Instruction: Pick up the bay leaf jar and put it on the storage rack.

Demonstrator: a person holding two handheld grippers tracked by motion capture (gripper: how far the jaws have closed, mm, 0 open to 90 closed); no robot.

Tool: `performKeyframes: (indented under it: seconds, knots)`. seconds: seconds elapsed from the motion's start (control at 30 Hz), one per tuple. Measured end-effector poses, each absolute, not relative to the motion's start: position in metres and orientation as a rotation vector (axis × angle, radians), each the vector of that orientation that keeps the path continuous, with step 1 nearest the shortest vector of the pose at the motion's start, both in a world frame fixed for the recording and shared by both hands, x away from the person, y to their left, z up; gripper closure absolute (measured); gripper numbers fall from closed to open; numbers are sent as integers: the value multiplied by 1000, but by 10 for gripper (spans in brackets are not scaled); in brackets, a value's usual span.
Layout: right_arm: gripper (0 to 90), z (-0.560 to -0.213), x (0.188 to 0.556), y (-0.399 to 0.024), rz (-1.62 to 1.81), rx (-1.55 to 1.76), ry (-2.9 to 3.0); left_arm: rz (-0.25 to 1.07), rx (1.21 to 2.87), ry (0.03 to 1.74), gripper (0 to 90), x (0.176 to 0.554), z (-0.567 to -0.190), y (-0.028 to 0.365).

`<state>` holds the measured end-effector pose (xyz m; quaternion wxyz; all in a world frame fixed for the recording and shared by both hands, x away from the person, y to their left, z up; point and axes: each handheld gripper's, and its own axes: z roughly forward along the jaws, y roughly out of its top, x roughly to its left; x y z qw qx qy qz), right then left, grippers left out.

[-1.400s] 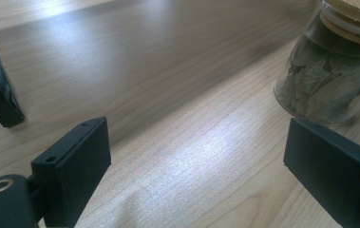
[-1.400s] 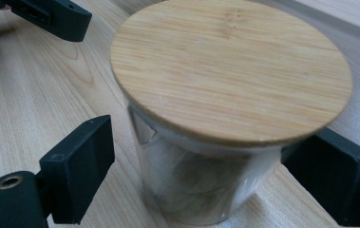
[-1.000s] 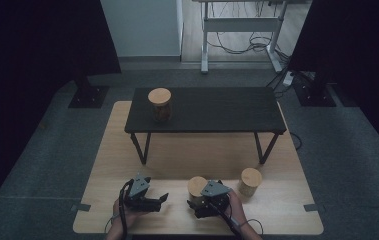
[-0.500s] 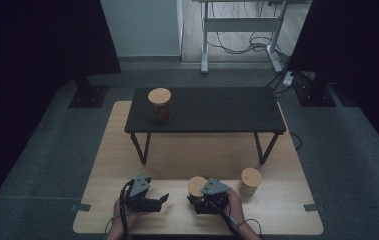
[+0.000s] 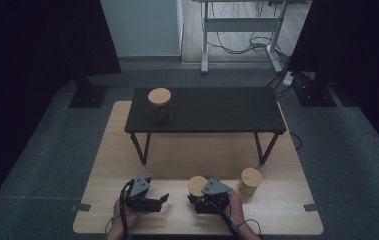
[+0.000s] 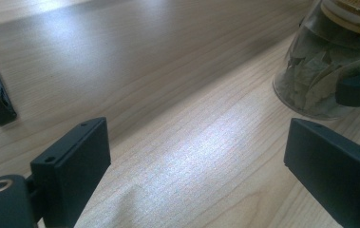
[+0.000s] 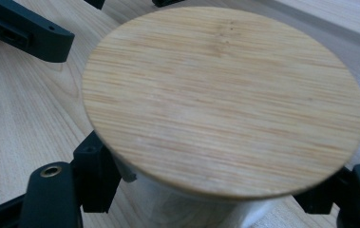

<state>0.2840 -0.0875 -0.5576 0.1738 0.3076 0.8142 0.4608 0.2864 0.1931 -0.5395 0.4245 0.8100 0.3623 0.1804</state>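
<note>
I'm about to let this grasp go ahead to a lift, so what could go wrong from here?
1. The right gripper is shut on the jar just beneath its bamboo lid; glass may slip.
2. The open left gripper sits close beside it and might get bumped.
3. The black table ahead could catch a low carry.

Smooth pale wood floor board (image 5: 127, 150), clear glass jar (image 6: 320, 80) with matt bamboo lid (image 7: 222, 99), matt black table (image 5: 212, 107).

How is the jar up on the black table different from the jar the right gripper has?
The jar on the black table stands alone, untouched, up on the black table; the jar in the right gripper stands on the wooden board, squeezed between the right gripper jaws, which have just closed. Both are upright glass jars with round bamboo lids.
</note>
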Motion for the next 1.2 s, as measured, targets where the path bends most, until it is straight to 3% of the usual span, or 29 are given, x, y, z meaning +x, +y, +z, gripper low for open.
performKeyframes:
  seconds: [1.2]
  knots:
    - [249,-530,263,-110,1405,825,2228,461,2025,905,80,286,-538,194]
